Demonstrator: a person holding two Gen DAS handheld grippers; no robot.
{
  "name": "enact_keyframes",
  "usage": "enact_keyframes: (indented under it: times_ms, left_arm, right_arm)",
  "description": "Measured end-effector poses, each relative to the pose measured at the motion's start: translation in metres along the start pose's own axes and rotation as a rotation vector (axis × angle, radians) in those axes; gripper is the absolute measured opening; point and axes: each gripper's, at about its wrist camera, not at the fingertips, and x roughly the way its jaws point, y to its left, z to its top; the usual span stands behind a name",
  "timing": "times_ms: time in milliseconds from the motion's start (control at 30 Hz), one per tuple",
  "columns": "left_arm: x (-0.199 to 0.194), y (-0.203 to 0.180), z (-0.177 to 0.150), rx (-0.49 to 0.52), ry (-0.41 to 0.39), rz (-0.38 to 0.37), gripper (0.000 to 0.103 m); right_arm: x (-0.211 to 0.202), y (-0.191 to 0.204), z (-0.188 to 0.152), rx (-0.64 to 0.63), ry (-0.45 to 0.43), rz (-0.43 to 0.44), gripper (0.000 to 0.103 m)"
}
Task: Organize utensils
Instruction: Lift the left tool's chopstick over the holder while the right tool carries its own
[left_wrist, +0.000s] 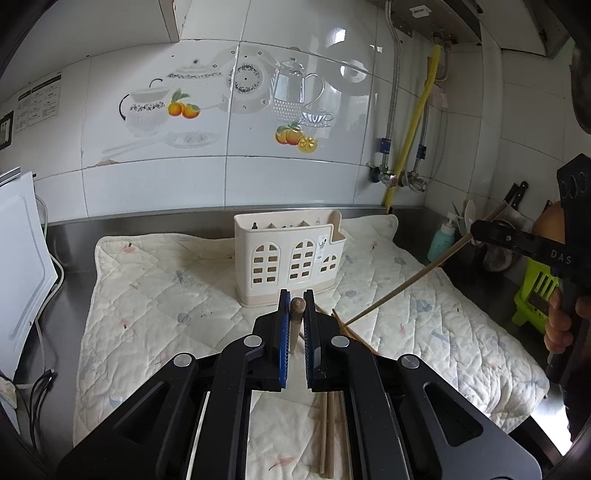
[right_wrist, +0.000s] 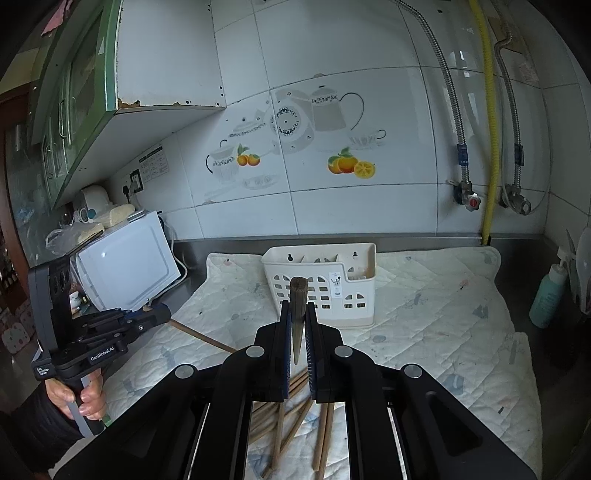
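My left gripper (left_wrist: 296, 295) is shut on a wooden chopstick (left_wrist: 296, 325) whose thick end points at the cream utensil holder (left_wrist: 291, 254). In the right wrist view the left gripper (right_wrist: 164, 316) is off to the left, and its chopstick (right_wrist: 207, 338) slants over the mat. My right gripper (right_wrist: 297, 304) is shut on another chopstick (right_wrist: 298, 295), in front of the same utensil holder (right_wrist: 321, 284). From the left wrist view the right gripper (left_wrist: 476, 230) hangs at the right, its chopstick (left_wrist: 406, 284) slanting down-left. Several loose chopsticks (right_wrist: 291, 417) lie on the quilted mat (right_wrist: 443, 314) below the grippers.
A white microwave (right_wrist: 125, 266) stands at the left of the steel counter, with cables beside it. A teal soap bottle (right_wrist: 548, 291) and a green knife block (left_wrist: 535, 291) stand at the right. Pipes and valves (right_wrist: 469, 195) run down the tiled wall behind.
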Motion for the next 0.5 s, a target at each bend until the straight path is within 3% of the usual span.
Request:
enact_keyframes:
  times_ms: [233,500]
  left_arm:
    - [0.006,-0.006,0.038,0.035,-0.041,0.001,0.005]
    - [0.003,-0.015,0.105,0.108,-0.132,0.024,0.005]
  right_arm:
    - [0.012,-0.003,0.039,-0.056,-0.003,-0.029,0.007]
    - [0.027,-0.010,0.092,-0.116,-0.029,-0.102,0.007]
